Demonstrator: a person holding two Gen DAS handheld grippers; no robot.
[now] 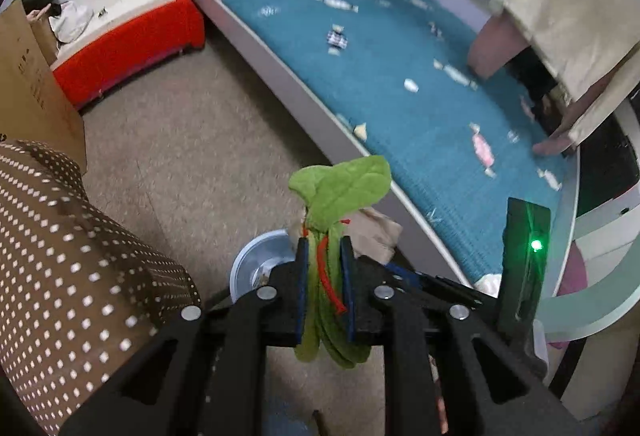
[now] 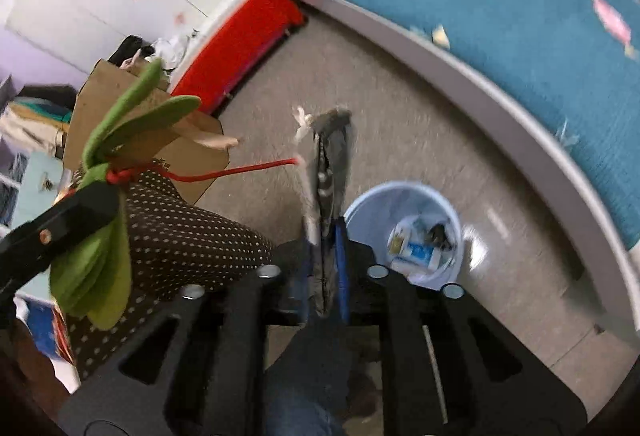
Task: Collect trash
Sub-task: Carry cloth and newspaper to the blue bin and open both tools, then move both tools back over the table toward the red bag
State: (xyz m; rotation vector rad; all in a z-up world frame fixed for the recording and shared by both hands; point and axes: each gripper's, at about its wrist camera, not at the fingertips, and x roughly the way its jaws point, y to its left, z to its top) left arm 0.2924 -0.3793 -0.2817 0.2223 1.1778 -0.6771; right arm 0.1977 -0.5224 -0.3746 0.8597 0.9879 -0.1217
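Green felt leaves – pinched between left claw pads.

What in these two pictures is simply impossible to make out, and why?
- Right wrist view: the grey wrapper between the right gripper fingers is motion-blurred; whether the pads press it is unclear.
- Right wrist view: items inside the bin are too small and blurred to identify.
- Left wrist view: the bin is mostly hidden behind the left gripper and its green felt leaves.
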